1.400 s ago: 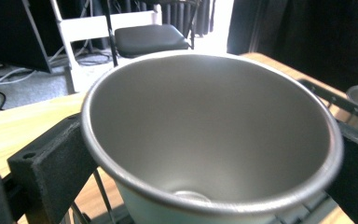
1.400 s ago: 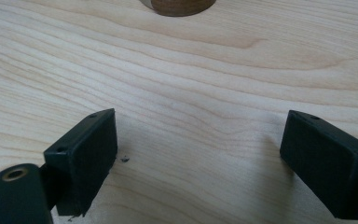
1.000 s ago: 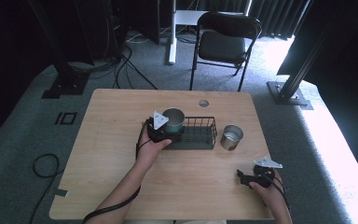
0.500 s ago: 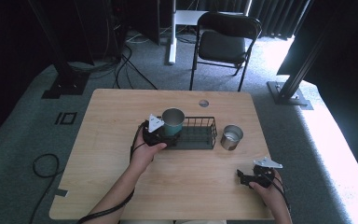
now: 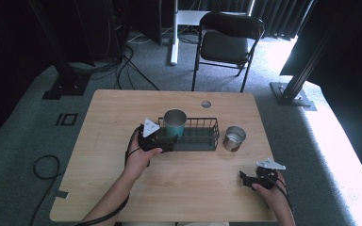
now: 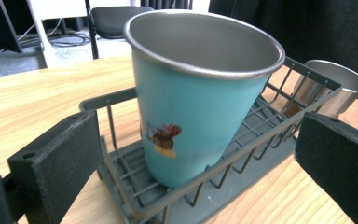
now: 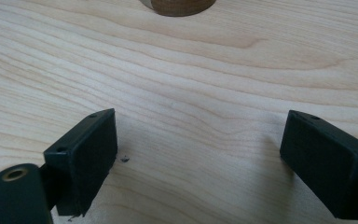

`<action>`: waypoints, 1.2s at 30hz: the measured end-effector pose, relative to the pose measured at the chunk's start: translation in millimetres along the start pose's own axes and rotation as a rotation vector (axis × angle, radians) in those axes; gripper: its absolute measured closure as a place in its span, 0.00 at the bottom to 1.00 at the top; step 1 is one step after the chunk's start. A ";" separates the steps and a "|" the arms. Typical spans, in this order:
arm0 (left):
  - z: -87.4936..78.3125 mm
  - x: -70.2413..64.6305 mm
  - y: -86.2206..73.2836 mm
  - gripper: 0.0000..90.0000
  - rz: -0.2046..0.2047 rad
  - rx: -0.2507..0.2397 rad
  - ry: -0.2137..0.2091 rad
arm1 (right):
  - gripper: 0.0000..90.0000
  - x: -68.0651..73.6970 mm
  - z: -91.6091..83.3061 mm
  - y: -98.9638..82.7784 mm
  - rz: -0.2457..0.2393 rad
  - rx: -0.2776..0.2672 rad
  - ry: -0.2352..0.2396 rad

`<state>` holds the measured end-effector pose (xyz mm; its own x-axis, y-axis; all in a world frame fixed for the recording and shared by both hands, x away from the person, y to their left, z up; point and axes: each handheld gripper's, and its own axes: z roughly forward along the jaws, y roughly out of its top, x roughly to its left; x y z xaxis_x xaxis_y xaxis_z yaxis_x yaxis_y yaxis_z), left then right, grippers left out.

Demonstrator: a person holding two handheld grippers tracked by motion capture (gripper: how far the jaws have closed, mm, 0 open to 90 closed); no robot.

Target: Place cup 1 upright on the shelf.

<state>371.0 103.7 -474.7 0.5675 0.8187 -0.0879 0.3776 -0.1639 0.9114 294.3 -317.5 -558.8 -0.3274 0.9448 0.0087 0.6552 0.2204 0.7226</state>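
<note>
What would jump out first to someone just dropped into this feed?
The teal cup stands out, sitting upright in the left end of the dark wire basket at mid-table, with the left gripper right beside it, jaws open and apart from the cup. Just right of the basket stands a bare steel cup. The right gripper rests open on bare wood near the table's front right corner.

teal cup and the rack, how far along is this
Done: the teal cup stands tilted in the left end of the wire rack. In hand: nothing; the left claw is open beside the rack, jaws off the cup. Left, probably: the steel cup sits on the table right of the rack; the right claw rests open.
</note>
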 end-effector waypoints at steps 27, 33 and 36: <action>-39.3 24.3 -30.5 0.02 0.007 0.044 0.022 | 0.12 0.0 0.0 0.0 -0.001 0.000 0.000; -49.4 31.7 -38.2 0.02 0.001 0.051 0.028 | 0.12 0.0 0.0 0.0 -0.001 0.000 0.000; -54.2 34.4 -42.7 0.02 0.007 0.058 0.039 | 0.12 0.0 0.0 0.0 -0.001 0.001 0.000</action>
<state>334.7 168.6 -494.9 0.5418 0.8380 -0.0651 0.4159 -0.2000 0.8872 294.3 -317.5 -558.8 -0.3277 0.9448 0.0081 0.6554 0.2211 0.7222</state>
